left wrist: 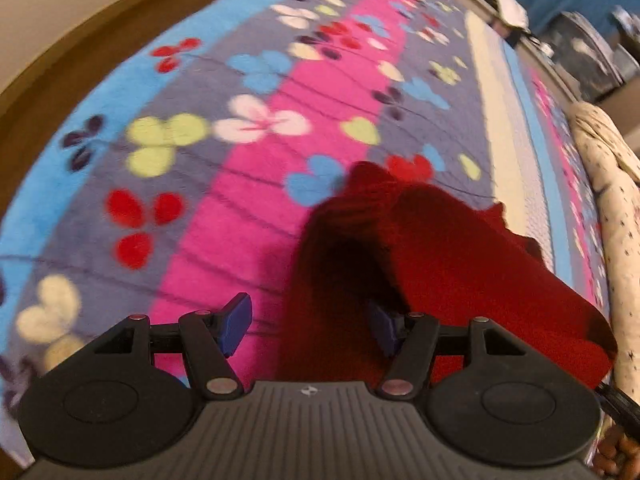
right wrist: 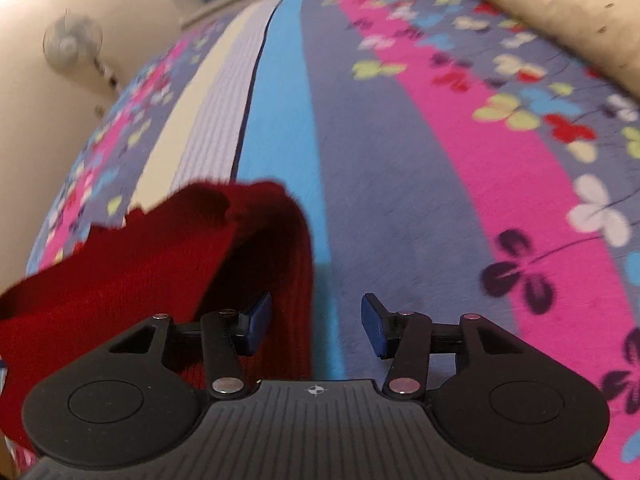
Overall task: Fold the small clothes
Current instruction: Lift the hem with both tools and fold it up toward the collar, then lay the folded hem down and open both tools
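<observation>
A small dark red knitted garment (left wrist: 460,248) lies rumpled on the flowered bed cover (left wrist: 224,216). In the left wrist view my left gripper (left wrist: 311,328) stands open, its blue pads (left wrist: 238,326) wide apart. A fold of the red knit runs up between them and hides part of the right pad. In the right wrist view the same garment (right wrist: 140,264) fills the lower left. My right gripper (right wrist: 316,324) is open too, with the garment's ribbed edge next to its left pad and bare cover (right wrist: 400,200) under the right one.
A cream speckled pillow (left wrist: 616,208) lies along the bed's side, also at the top right in the right wrist view (right wrist: 540,8). A brown wooden bed frame (left wrist: 80,52) borders the cover. A fan (right wrist: 72,44) stands by the pale wall. White items (left wrist: 508,4) lie at the far end.
</observation>
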A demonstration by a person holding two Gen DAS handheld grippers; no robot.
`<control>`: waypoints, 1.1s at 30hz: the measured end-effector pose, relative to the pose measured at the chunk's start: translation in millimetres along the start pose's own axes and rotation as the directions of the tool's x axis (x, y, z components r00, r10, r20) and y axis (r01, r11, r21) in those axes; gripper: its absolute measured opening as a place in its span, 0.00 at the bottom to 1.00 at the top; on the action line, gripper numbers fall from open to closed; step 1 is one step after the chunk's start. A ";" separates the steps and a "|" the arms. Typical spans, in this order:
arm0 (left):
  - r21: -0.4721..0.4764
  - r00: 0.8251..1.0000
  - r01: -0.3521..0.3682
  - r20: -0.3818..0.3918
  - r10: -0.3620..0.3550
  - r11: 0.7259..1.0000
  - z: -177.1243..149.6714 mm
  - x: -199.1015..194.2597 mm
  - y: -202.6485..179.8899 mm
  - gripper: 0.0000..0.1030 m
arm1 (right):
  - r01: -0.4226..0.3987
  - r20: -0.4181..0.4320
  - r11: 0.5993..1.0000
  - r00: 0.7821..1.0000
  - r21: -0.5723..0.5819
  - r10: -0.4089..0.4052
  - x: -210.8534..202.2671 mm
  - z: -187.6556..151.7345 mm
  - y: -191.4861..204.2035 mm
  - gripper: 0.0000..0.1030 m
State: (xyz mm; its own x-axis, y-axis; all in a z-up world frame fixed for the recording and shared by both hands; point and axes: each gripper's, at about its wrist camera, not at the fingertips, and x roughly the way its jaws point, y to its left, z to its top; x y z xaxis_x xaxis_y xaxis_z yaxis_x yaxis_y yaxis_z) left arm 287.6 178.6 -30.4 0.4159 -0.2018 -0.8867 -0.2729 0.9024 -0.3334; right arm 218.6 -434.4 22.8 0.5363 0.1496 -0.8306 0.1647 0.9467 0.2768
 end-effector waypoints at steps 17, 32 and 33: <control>0.251 0.984 0.010 0.172 -0.055 0.968 33.6 20.7 -30.1 0.13 | -0.030 0.167 0.999 0.986 -0.012 0.031 23.6 45.0 24.4 0.11; 0.346 0.938 -0.213 0.334 0.093 0.914 40.7 51.4 -46.8 0.12 | 0.038 0.225 0.999 0.974 -0.010 -0.035 51.8 64.1 25.1 0.11; 0.354 0.940 -0.220 0.325 0.101 0.909 39.8 54.3 -47.0 0.13 | 0.069 0.187 0.998 0.980 -0.017 -0.064 60.1 62.3 24.9 0.11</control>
State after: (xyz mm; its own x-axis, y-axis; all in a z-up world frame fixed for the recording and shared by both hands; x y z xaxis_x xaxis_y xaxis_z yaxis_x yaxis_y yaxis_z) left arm 357.6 140.3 -50.2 0.6454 0.0255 -0.7634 -0.0328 0.9994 0.0056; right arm 306.5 -419.6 9.8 0.6702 0.0323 -0.7415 0.1874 0.9593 0.2111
